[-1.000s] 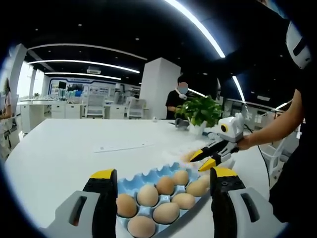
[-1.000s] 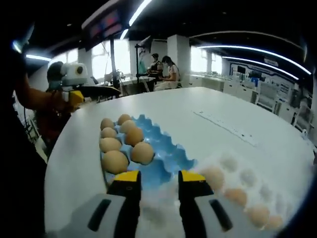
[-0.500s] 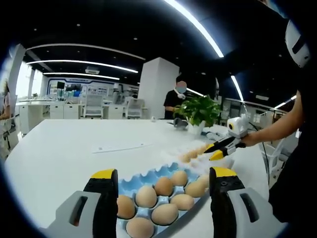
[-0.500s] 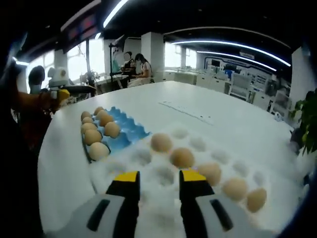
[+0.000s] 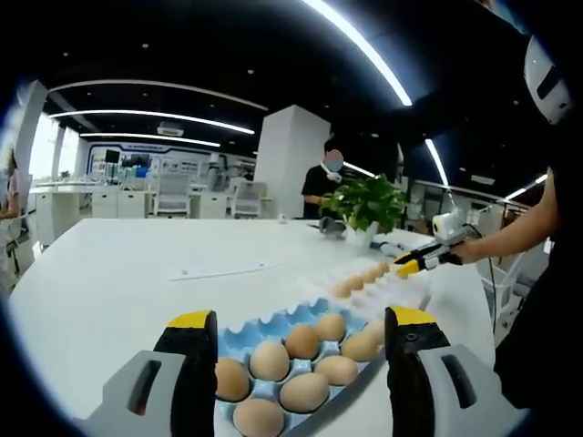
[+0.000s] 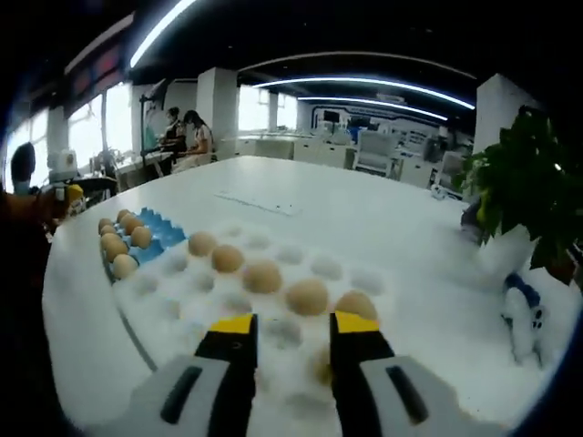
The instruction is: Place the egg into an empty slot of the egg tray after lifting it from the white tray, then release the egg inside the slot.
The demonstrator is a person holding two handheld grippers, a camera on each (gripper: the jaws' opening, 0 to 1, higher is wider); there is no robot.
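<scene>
Right gripper view has my right gripper (image 6: 291, 326) parted and empty over the white tray (image 6: 173, 314), with a row of five eggs (image 6: 262, 277) lying just ahead of the tips and the blue egg tray (image 6: 157, 238) well off to the left. Left gripper view shows my left gripper (image 5: 296, 320) spread wide with nothing held, the blue egg tray (image 5: 310, 313) sitting between its jaws. I can't make out the white tray's cups clearly.
</scene>
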